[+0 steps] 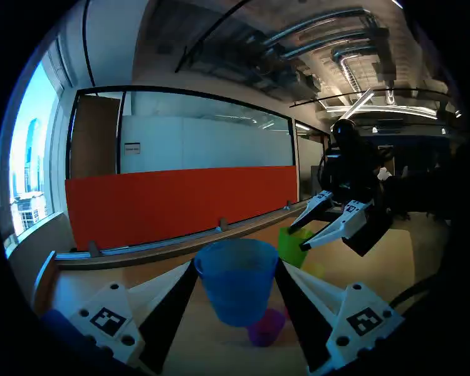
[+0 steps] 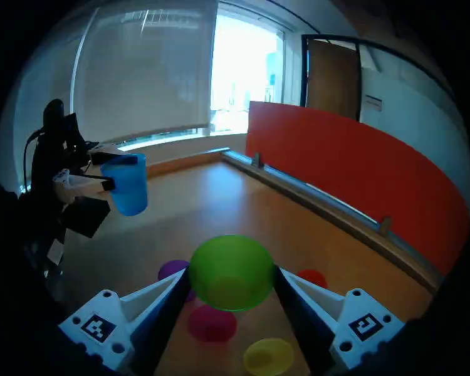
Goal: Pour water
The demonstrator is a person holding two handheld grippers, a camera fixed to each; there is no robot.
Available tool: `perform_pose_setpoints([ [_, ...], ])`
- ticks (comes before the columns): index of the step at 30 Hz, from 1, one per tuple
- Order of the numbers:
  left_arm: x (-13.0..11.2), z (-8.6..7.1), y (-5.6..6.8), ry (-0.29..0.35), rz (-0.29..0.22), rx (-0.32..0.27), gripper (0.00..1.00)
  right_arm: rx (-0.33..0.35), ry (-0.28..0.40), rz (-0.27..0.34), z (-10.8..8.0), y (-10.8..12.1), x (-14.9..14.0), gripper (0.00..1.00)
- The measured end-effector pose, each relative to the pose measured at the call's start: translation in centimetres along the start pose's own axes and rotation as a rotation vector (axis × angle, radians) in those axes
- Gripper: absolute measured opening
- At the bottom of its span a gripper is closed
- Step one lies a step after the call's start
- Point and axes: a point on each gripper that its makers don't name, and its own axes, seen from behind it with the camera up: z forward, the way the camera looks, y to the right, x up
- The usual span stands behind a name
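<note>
My left gripper (image 1: 235,268) clamps the blue cup (image 1: 237,294) upright between its fingers. My right gripper (image 2: 231,279) likewise pinches the green cup (image 2: 230,263) above the tabletop (image 2: 235,200).

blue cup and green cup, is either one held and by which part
Both are held: the left claw grips the blue cup by its sides near the rim, and the right claw grips the green cup by its sides.

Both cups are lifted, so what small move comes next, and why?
Probably bring the blue cup, clamped in the left gripper, closer to the green cup in the right gripper: the two are held well apart, too far to pour.
</note>
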Motion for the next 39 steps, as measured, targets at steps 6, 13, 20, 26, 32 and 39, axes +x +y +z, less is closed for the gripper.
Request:
perform_pose_setpoints([
  [6, 0.2, -0.2, 0.2, 0.003, -0.002, 0.005, 0.86, 0.004, 0.045, -0.008, -0.4, -0.4, 0.8, 0.95],
  [13, 0.5, -0.3, 0.6, 0.007, -0.002, 0.003, 0.86, 0.001, 0.108, -0.011, -0.8, -0.6, 1.6, 0.95],
  [20, 0.5, -0.2, 0.8, 0.009, -0.003, 0.005, 0.86, -0.009, 0.177, -0.032, -1.4, -0.7, 2.6, 0.95],
  [26, 0.5, -0.2, 0.9, 0.012, -0.005, 0.006, 0.86, -0.017, 0.228, -0.052, -1.6, -1.0, 3.3, 0.95],
  [32, 0.6, -0.2, 1.1, 0.013, -0.007, 0.005, 0.86, -0.012, 0.269, -0.057, -1.7, -1.4, 3.9, 0.95],
  [39, 0.7, 0.0, 1.4, 0.015, -0.008, 0.001, 0.86, -0.016, 0.301, -0.063, -1.7, -1.7, 4.2, 0.95],
])
